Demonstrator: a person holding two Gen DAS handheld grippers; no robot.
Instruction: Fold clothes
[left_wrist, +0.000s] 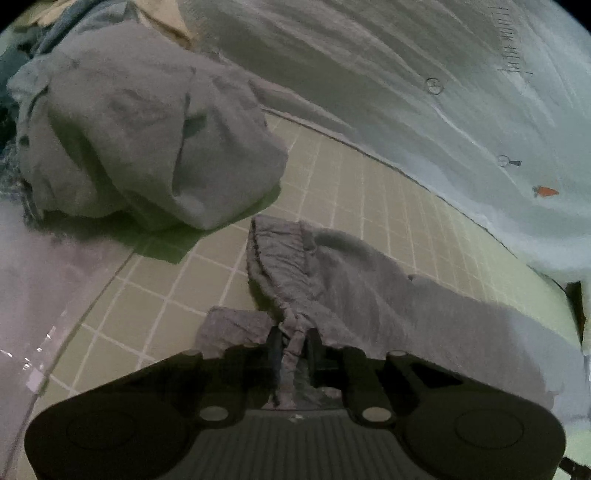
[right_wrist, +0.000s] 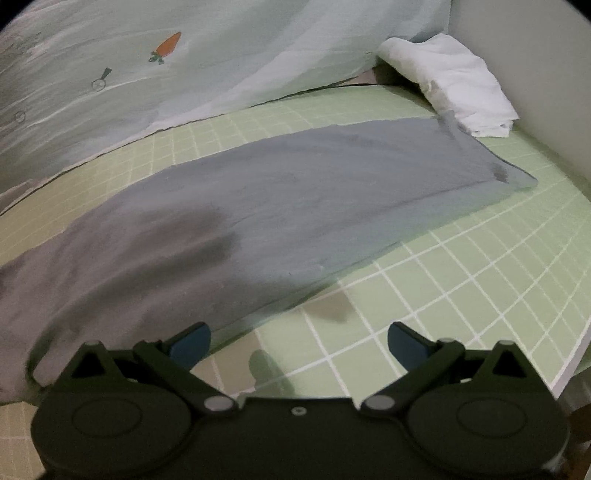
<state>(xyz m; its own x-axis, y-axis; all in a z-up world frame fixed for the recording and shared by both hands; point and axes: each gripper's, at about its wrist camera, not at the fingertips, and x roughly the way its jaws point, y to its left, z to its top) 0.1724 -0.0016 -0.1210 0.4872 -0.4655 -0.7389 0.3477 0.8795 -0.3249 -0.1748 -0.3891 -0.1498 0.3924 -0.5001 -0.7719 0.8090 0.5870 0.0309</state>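
Lying stretched across the green gridded mat (right_wrist: 461, 266), grey trousers (right_wrist: 295, 199), long and mostly flat, hem end toward the far right near a folded white cloth (right_wrist: 454, 81). Bunched at the near end: gathered waistband (left_wrist: 280, 266) pinched between the black fingers (left_wrist: 275, 343) of the left gripper (left_wrist: 293, 345), jaws clamped together on a twist of the grey fabric. Hovering just beside the near edge of the trousers, over bare mat: right gripper (right_wrist: 299, 341), jaws wide apart, blue pads (right_wrist: 192, 341) holding nothing. Heaped to the far left on the mat, apart from the trousers: another grey garment (left_wrist: 147, 140), crumpled, with more clothes behind it, too blurred to tell. Draped along the far edge of the mat: pale blue-green sheet (right_wrist: 240, 62) printed with a small orange carrot (right_wrist: 168, 44).
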